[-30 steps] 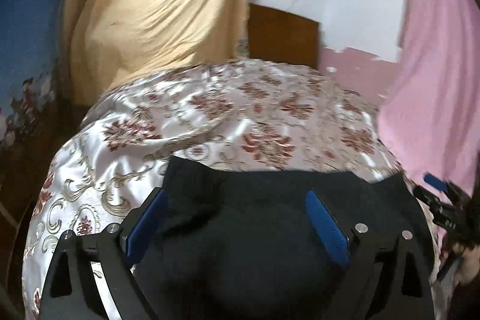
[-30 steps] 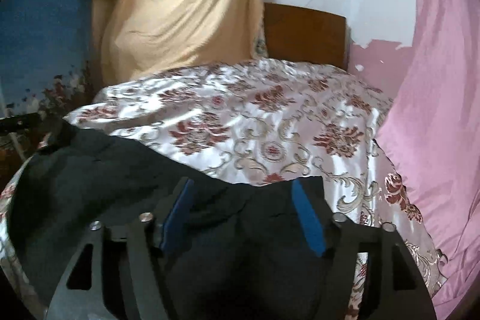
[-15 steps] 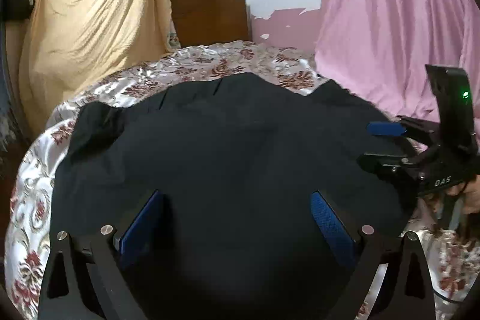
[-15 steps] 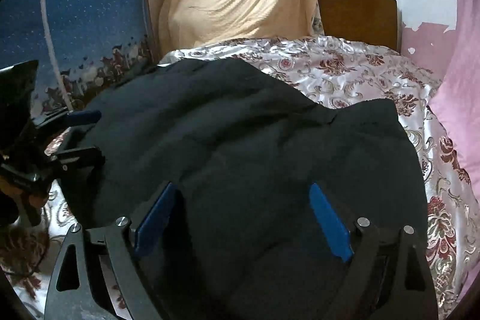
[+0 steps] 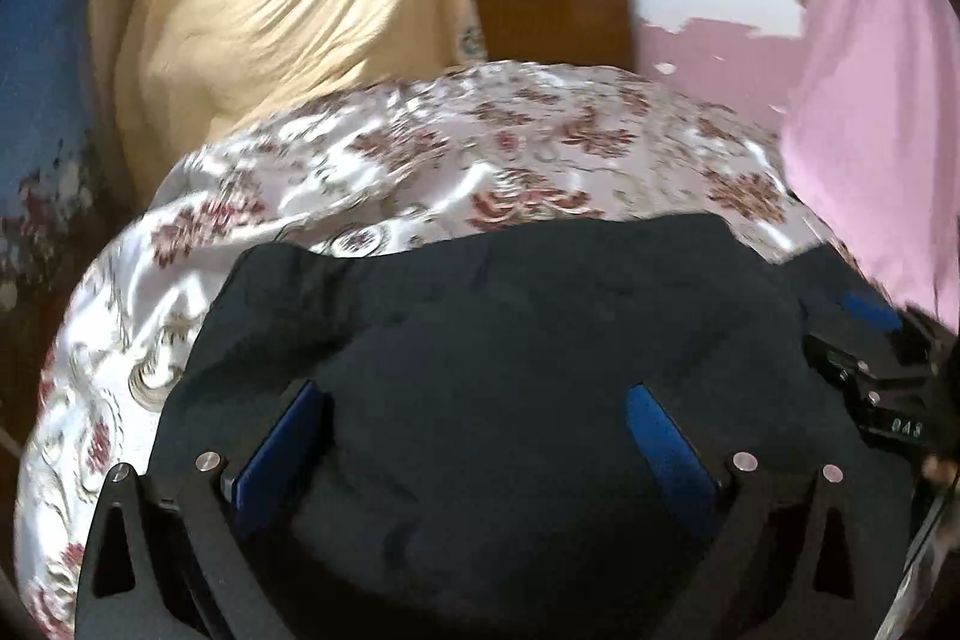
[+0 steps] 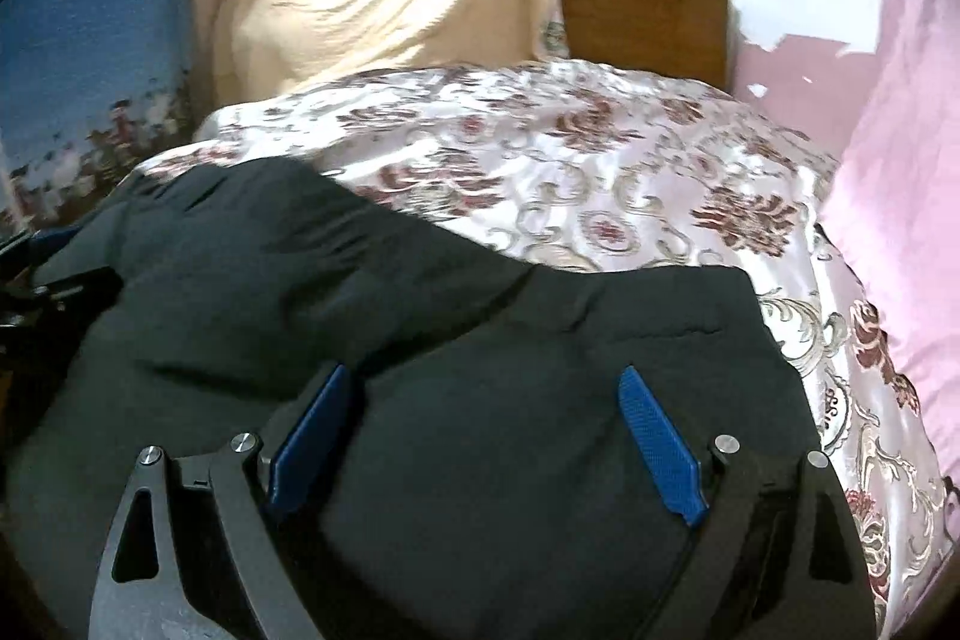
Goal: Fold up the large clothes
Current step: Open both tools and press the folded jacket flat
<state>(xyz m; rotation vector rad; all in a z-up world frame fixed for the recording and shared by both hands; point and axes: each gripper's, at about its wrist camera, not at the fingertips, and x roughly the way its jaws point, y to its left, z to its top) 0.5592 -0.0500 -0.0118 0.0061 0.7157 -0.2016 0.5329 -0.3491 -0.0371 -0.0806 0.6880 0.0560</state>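
A large black garment (image 5: 510, 340) lies spread over the near part of a bed; it also shows in the right wrist view (image 6: 420, 340). My left gripper (image 5: 474, 394) hovers over its near edge with jaws wide apart and nothing between the blue pads (image 5: 282, 442). My right gripper (image 6: 483, 382) is likewise open over the cloth, blue pads (image 6: 660, 448) apart. The right gripper also shows at the right edge of the left wrist view (image 5: 870, 364). The left gripper is a dark shape at the left edge of the right wrist view (image 6: 36, 280).
The bed has a shiny floral cover (image 5: 480, 160) and a brown headboard (image 5: 552, 10). A yellow cloth (image 5: 288, 10) hangs at the back left, a pink curtain (image 5: 870, 100) along the right side, and a blue patterned cloth (image 6: 78, 10) on the left.
Half a second ago the garment covered much more of the bed; now its far edge lies nearer to me and more floral cover shows. Both grippers stay open.
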